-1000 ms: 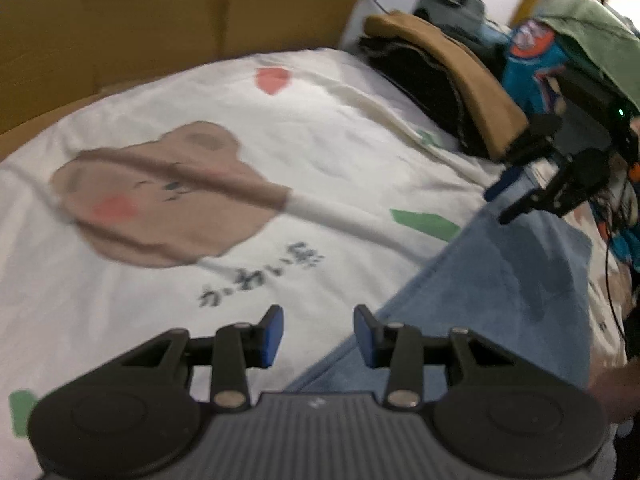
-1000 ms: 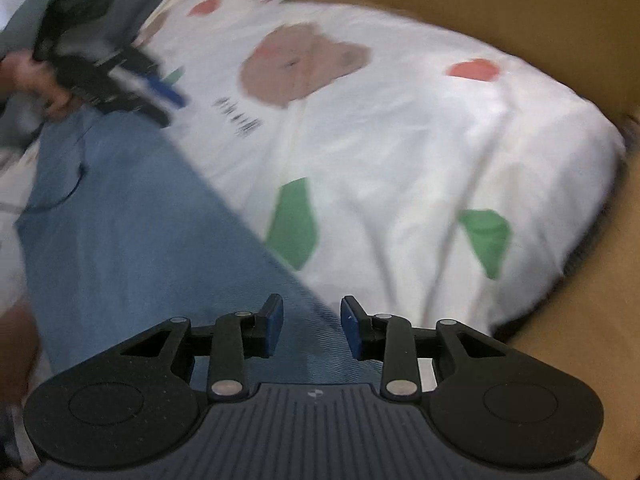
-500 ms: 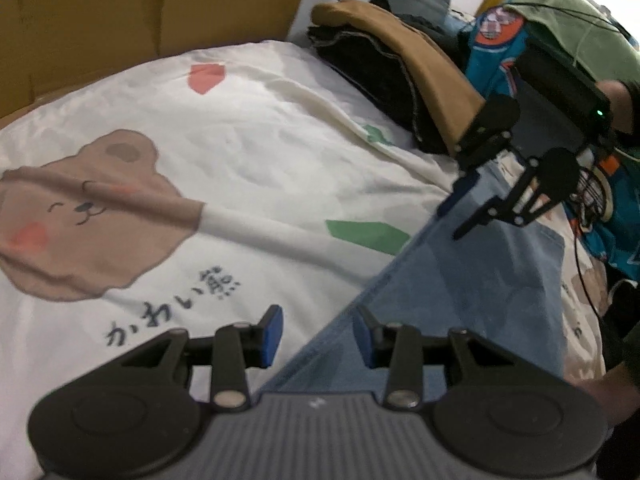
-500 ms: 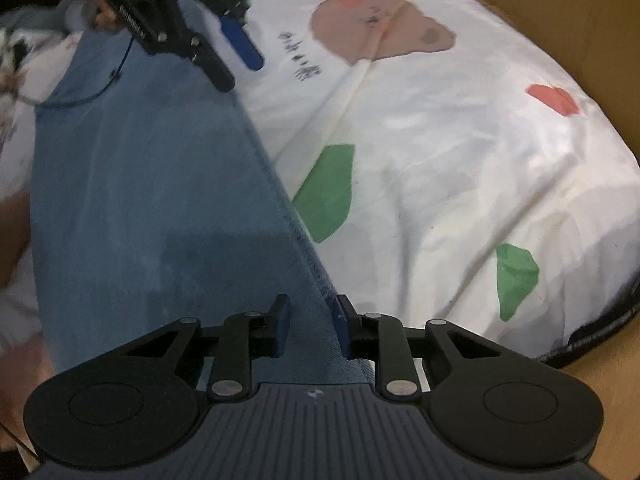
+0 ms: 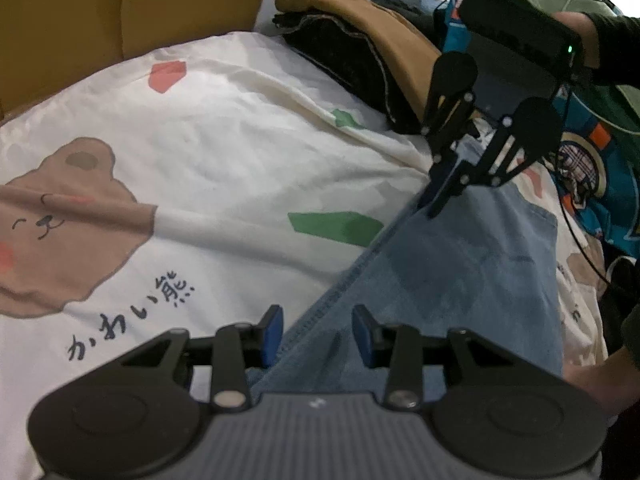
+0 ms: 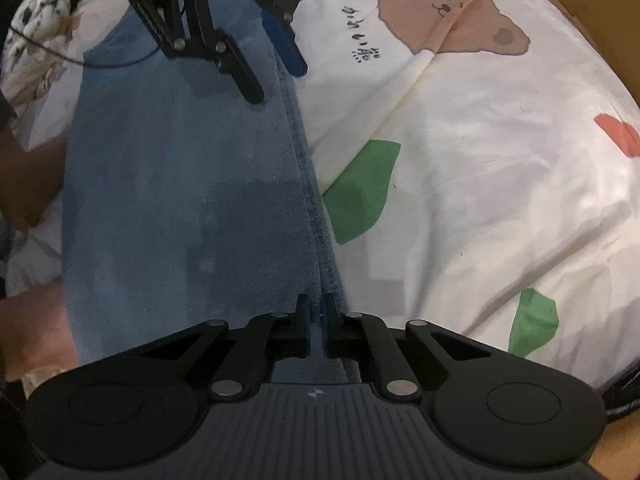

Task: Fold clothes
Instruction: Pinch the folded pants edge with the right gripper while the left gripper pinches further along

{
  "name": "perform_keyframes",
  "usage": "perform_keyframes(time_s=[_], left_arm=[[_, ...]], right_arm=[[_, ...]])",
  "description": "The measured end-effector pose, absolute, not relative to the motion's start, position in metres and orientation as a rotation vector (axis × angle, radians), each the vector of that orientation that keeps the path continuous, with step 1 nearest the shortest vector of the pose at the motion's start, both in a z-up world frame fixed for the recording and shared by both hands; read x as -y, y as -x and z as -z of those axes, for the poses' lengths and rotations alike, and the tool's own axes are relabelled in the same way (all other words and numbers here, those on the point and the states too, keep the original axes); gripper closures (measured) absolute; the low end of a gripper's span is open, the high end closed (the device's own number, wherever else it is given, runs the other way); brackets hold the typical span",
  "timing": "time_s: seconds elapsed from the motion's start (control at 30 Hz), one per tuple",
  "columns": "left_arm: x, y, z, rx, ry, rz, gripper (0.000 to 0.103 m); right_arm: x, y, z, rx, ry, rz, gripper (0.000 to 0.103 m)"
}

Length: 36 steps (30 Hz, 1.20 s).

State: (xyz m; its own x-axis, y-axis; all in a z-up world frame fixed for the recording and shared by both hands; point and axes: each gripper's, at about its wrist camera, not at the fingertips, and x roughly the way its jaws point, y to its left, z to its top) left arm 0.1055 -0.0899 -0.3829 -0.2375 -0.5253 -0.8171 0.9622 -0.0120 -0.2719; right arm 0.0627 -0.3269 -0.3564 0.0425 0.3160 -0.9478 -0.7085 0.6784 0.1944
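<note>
A blue denim garment (image 5: 460, 280) (image 6: 180, 200) lies flat on a white bed cover (image 5: 220, 160) (image 6: 480, 180) printed with a brown bear. My right gripper (image 6: 318, 308) is shut on the denim's stitched long edge at one end; in the left wrist view it (image 5: 434, 204) points down onto that far edge. My left gripper (image 5: 317, 322) stands open over the same edge at the other end, the seam running between its blue pads without being pinched. The right wrist view shows it (image 6: 276, 80) hovering at the top.
A pile of brown and black clothes (image 5: 360, 52) sits at the bed's far side, with a teal printed cloth (image 5: 592, 168) to its right. An ochre board (image 5: 120, 8) borders the bed. A person's hand (image 5: 592, 380) rests by the denim's near side.
My right gripper's jaws have closed onto the denim's edge while its wrist rolled. My left gripper has slid sideways to sit over the denim's seam, still open.
</note>
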Motion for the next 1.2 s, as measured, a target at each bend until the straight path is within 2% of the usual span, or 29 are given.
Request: perform_keyframes(time_s=[0.33, 0.4, 0.47, 0.77, 0.83, 0.87, 0.9, 1.0, 1.1, 1.2], left_arm=[[0.095, -0.104, 0.392, -0.98, -0.665, 1.602, 0.066], [0.092, -0.107, 0.391, -0.985, -0.651, 1.597, 0.076], [0.089, -0.109, 0.39, -0.995, -0.636, 1.593, 0.08], [0.088, -0.113, 0.393, -0.998, -0.691, 1.602, 0.078], [0.09, -0.113, 0.393, -0.987, -0.706, 1.607, 0.086], [0.09, -0.113, 0.393, -0.978, -0.714, 1.604, 0.094], [0.089, -0.114, 0.393, -0.976, -0.711, 1.605, 0.096], [0.086, -0.114, 0.39, -0.964, -0.702, 1.616, 0.099], [0.084, -0.112, 0.389, -0.948, -0.698, 1.618, 0.1], [0.082, -0.113, 0.389, -0.939, -0.679, 1.617, 0.101]], right_arm=[[0.325, -0.057, 0.353, -1.293, 0.349, -0.815, 0.101], [0.325, -0.056, 0.353, -1.289, 0.341, -0.816, 0.102], [0.325, -0.055, 0.353, -1.29, 0.334, -0.814, 0.102], [0.327, -0.051, 0.355, -1.305, 0.318, -0.811, 0.102], [0.327, -0.052, 0.357, -1.304, 0.322, -0.806, 0.102], [0.326, -0.052, 0.358, -1.305, 0.323, -0.798, 0.102], [0.326, -0.053, 0.359, -1.305, 0.323, -0.79, 0.102], [0.324, -0.054, 0.364, -1.298, 0.325, -0.756, 0.099], [0.323, -0.059, 0.372, -1.307, 0.303, -0.723, 0.091], [0.322, -0.06, 0.377, -1.302, 0.302, -0.73, 0.09]])
